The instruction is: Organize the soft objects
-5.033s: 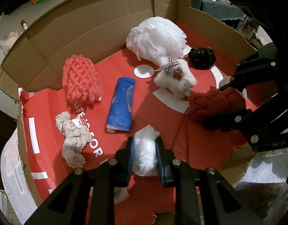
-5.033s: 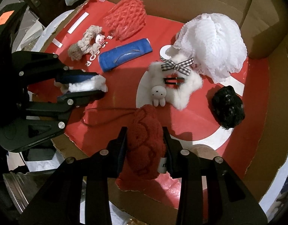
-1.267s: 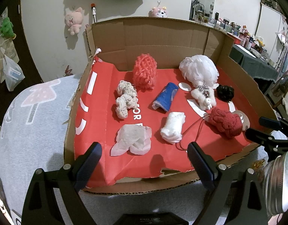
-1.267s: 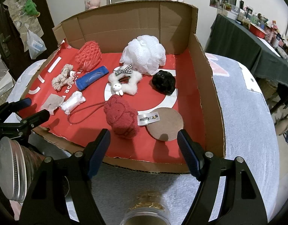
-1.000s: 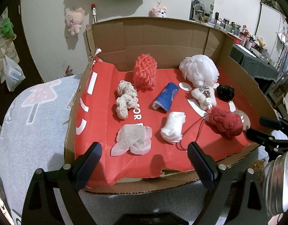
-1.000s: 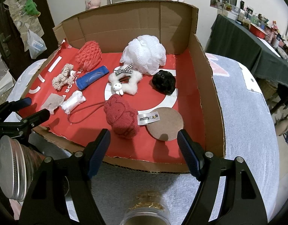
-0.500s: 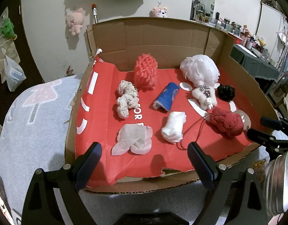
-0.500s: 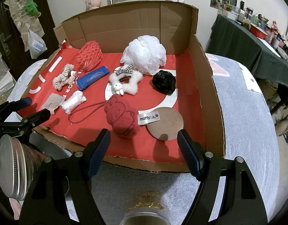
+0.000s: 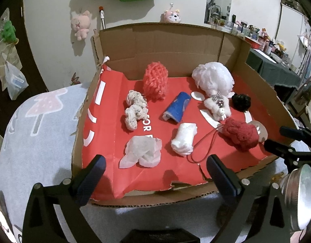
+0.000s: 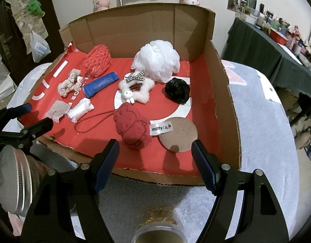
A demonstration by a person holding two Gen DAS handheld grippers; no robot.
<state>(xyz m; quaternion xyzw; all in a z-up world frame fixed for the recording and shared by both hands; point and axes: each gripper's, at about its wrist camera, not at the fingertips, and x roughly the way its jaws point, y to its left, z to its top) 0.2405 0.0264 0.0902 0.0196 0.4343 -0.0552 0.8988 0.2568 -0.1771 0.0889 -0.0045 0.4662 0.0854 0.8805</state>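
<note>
An open cardboard box [image 9: 175,38] with a red liner holds several soft items. A dark red knitted pouch [image 10: 133,128] with a cord lies at the front, and left of it a white roll [image 9: 184,138] and a crumpled white cloth [image 9: 142,151]. Behind them lie a beige scrunchie [image 9: 135,111], a coral net pouf [image 9: 155,83], a blue roll [image 9: 177,107], a white mesh pouf [image 10: 157,60], a fluffy white star [image 10: 138,90] and a black scrunchie [image 10: 177,91]. My left gripper [image 9: 154,162] hovers at the box's front edge, jaws opening, nothing between them. My right gripper [image 10: 155,144] stands open and empty.
A brown disc [image 10: 178,134] with a white label lies at the front right of the liner. A metal-lidded jar [image 9: 301,194] stands between the grippers, another jar [image 10: 158,228] below the right one. The box rests on a pale fluffy cover [image 9: 40,137].
Five seconds ago the left gripper was shut on the white roll and the right on the red pouch; both items now lie free and the grippers are pulled back. The left jaws have just widened slightly.
</note>
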